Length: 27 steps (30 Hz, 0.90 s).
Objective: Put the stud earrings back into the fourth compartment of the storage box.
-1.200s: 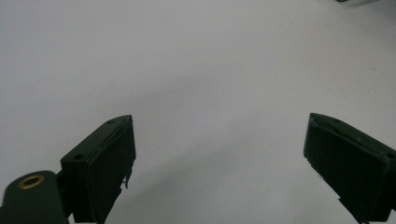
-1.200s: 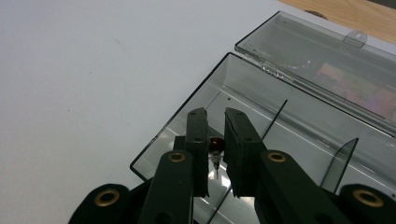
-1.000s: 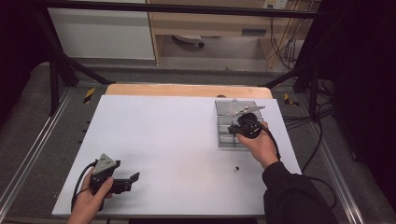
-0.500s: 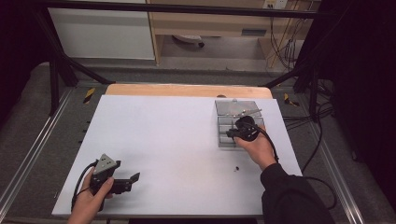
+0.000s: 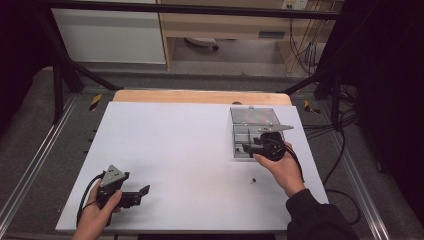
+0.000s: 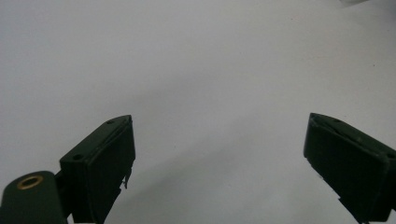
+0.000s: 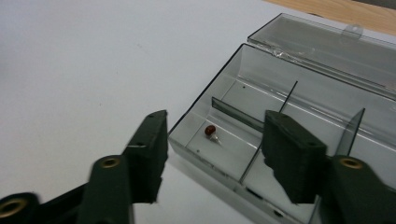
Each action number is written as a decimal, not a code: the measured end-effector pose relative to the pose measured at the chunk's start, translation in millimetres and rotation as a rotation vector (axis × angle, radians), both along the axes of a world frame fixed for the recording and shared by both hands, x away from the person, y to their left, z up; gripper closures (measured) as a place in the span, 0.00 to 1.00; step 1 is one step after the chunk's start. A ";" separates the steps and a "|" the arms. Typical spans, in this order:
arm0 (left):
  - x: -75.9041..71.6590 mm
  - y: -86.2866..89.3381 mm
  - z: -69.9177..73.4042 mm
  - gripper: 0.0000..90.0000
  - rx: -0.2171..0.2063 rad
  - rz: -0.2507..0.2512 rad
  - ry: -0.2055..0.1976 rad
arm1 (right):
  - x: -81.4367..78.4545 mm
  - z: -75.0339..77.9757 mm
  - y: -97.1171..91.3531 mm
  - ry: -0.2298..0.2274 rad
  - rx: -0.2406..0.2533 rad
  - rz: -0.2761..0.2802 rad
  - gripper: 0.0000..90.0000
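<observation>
Black blocky right gripper (image 7: 212, 156) fingers (image 7: 149, 149) above clear, partitioned plastic box (image 7: 299, 100), perhaps bead-holding.

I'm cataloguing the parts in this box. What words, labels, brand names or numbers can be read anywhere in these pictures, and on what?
None can be read.
Clear box: no label or print on its walls or open lid.
Small red part in its compartment: no marking.
Right gripper and left gripper: plain black jaws, no lettering.
Yellow-and-black markers on the floor: stripes, no words.
Tiny dark speck on the table: too small to tell.
</observation>
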<state>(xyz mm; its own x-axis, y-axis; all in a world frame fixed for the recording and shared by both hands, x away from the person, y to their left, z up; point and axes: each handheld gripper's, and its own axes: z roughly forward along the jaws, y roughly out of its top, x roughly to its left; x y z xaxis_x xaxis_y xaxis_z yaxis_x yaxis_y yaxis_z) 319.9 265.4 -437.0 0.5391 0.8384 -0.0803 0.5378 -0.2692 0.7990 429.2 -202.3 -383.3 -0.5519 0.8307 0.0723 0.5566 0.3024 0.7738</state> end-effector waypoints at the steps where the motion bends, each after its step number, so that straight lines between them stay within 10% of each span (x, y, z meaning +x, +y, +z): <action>1: 0.0 0.0 0.0 0.10 -0.001 0.000 0.000 | -4.3 0.1 -0.8 -0.005 -0.001 -0.004 0.39; 12: -0.1 -0.2 -0.2 0.10 0.000 0.000 0.000 | -37.2 -10.0 -12.3 0.020 0.030 -0.048 0.20; 27: -0.1 -0.6 -0.4 0.10 0.002 -0.002 0.001 | -62.5 -40.1 -21.8 0.089 0.004 -0.067 0.57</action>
<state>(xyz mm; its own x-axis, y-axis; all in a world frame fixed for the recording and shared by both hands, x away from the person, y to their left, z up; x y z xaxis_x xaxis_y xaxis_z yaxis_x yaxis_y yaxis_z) 319.8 264.8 -437.4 0.5404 0.8377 -0.0796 0.5384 -0.2714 0.7978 366.7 -224.1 -423.4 -0.4863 0.8652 0.1222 0.6422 0.2591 0.7214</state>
